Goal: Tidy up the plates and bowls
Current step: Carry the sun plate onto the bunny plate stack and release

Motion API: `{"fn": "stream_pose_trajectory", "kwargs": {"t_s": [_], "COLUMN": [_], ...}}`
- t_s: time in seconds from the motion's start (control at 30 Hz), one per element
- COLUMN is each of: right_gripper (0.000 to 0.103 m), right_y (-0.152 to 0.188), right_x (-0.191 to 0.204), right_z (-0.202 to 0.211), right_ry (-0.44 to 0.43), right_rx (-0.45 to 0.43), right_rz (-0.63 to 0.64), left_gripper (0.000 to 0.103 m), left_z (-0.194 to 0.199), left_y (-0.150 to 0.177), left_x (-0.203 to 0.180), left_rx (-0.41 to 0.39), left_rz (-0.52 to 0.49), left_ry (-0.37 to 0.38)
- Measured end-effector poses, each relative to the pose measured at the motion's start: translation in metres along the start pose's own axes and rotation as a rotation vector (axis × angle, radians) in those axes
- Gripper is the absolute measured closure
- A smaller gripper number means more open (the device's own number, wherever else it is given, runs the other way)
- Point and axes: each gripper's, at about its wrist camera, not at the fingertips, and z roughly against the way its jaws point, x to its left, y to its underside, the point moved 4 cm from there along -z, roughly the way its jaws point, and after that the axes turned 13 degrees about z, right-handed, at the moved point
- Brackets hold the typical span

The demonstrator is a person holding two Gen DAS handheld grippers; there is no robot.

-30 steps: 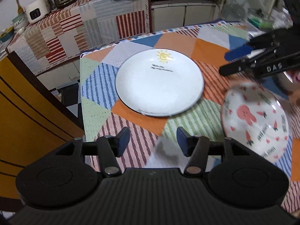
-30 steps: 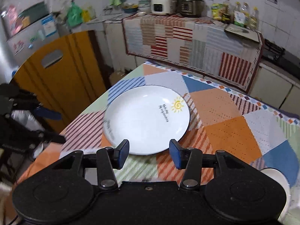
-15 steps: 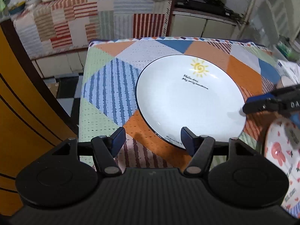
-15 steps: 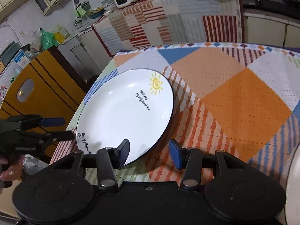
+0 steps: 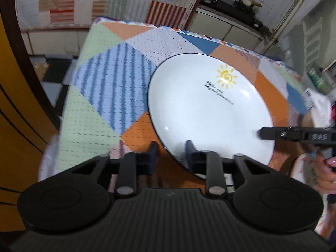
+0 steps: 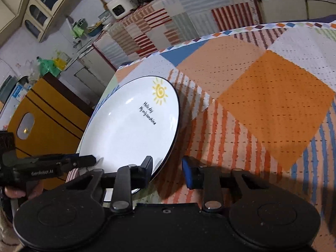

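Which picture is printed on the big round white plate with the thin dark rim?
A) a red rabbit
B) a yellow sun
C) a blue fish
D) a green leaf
B: the big round white plate shows a yellow spiral sun above black handwriting.

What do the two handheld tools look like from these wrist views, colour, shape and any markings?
Both are black plastic. The left tool and right tool each show two round housings, ribbed bodies, silver pivot pins and blue-padded fingers. Seen side-on, one reads "GenRobot.AI", the other "DAS". No cables or sleeves show.
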Motion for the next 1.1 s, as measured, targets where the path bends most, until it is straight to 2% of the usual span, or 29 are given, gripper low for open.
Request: {"fn": "stream_pose_trajectory", "kwargs": {"t_s": [0.03, 0.1, 0.13, 0.2, 0.4, 0.6, 0.83, 1.1], "right_gripper": [0.074, 0.083, 0.082, 0.082, 0.082, 0.082, 0.082, 0.082], "right_y": [-0.002, -0.005, -0.007, -0.011, -0.003, 0.005, 0.041, 0.095], "right_x": [0.000, 0.001, 0.003, 0.008, 0.014, 0.032, 0.052, 0.054], "right_z": [-0.002, -0.009, -0.012, -0.014, 0.008, 0.061, 0.130, 0.175], "right_ry": [-0.011, -0.031, -0.038, -0.015, -0.013, 0.010, 0.050, 0.083], "right_rx": [0.008, 0.029, 0.038, 0.049, 0.035, 0.000, -0.035, -0.063], "right_rz": [0.006, 0.014, 0.021, 0.068, 0.118, 0.191, 0.182, 0.116], "left_gripper": [0.083, 0.081, 0.081, 0.080, 0.080, 0.079, 0.079, 0.079], "left_z": [-0.001, -0.001, 0.000, 0.000, 0.024, 0.063, 0.104, 0.110], "left_y": [0.001, 0.006, 0.009, 0.011, 0.019, 0.045, 0.093, 0.143], "left_x": [-0.001, -0.009, -0.014, -0.020, -0.043, -0.070, -0.109, -0.134], "left_rx": [-0.003, -0.026, -0.040, -0.047, -0.041, -0.034, -0.016, 0.063], "left_rz": [0.009, -0.036, -0.069, -0.067, -0.112, -0.085, -0.123, -0.107], "left_ry": [0.003, -0.035, -0.064, -0.093, -0.097, -0.063, -0.033, -0.035]}}
